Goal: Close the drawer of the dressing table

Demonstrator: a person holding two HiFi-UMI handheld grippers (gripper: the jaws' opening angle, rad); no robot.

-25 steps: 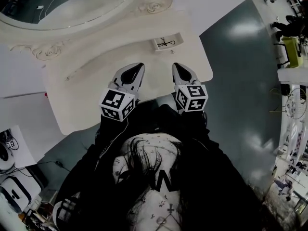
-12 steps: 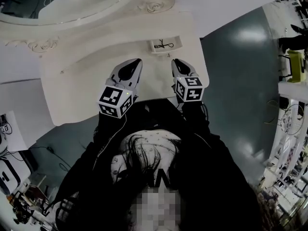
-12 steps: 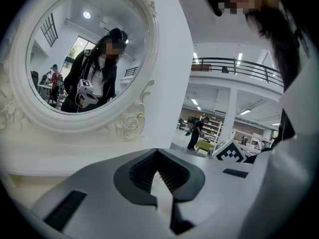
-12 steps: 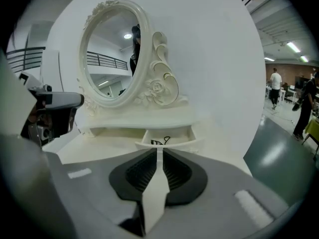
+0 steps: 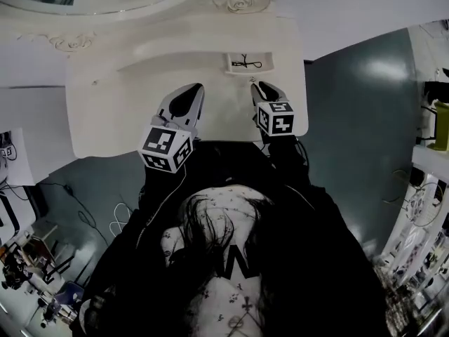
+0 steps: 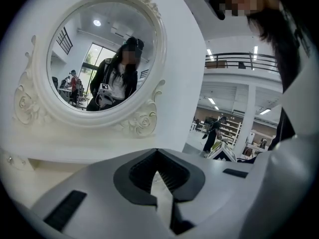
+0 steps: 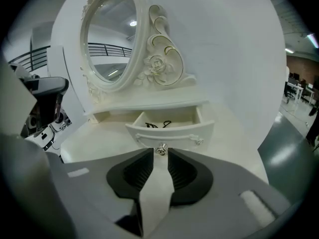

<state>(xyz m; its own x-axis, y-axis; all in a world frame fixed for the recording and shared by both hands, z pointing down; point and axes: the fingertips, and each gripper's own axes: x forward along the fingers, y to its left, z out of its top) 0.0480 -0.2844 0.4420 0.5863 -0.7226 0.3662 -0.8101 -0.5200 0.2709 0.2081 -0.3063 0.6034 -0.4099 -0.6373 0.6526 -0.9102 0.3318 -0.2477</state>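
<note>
P1: Lower now than a second ago, the right hand-held gripper (image 7: 160, 157) has sunk toward the drawer (image 7: 169, 128). Its jaws have just been opening and are spread, with the knob (image 7: 160, 149) at their tips, not pinched.

P2: yep, drawer's pulled out on the table (image 5: 105, 111), and the left hand-held gripper (image 6: 157, 156) is pressed together, empty. Guessing a push comes next.

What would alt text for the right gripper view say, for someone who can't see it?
The right gripper, its jaws just opened and holding nothing, points at the knob of an open drawer in a white dressing table. A thin black item lies in the drawer; an oval mirror stands above.
</note>
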